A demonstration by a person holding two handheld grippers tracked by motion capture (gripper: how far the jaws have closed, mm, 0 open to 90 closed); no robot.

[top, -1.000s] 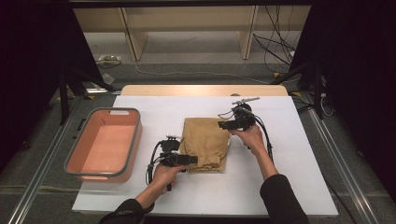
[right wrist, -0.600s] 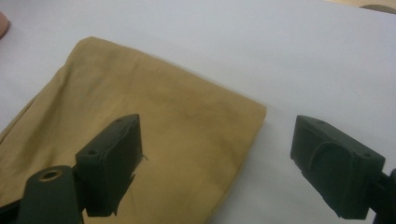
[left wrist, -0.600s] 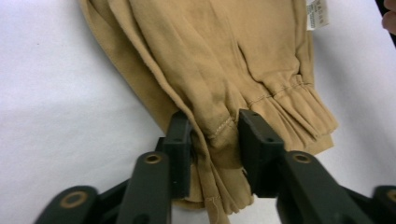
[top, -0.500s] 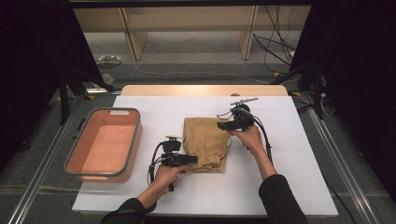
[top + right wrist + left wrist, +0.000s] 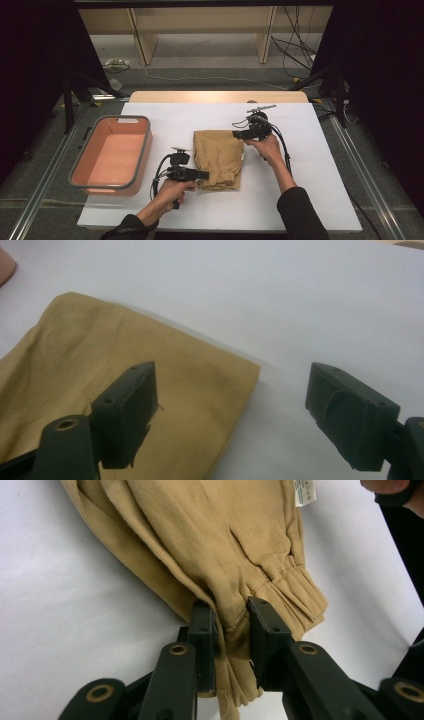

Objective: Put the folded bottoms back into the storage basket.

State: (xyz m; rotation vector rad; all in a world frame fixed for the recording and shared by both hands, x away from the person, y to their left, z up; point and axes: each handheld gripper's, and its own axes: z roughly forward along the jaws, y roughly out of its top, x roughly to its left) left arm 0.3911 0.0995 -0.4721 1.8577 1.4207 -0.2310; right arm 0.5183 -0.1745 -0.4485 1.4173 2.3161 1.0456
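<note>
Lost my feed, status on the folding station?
Left tool just clamped the tan garment's near edge. Right tool open, closing over its far corner. Pink bin left, nothing blocking.

A folded cloth lies on the table, near its middle. A bin stands left of it, well apart. The left gripper is at the cloth's near left corner, the right gripper at its far right corner.

place: looks like a lab recording rig
clues: black curtains, loose cables, white-covered table on metal rails
</note>
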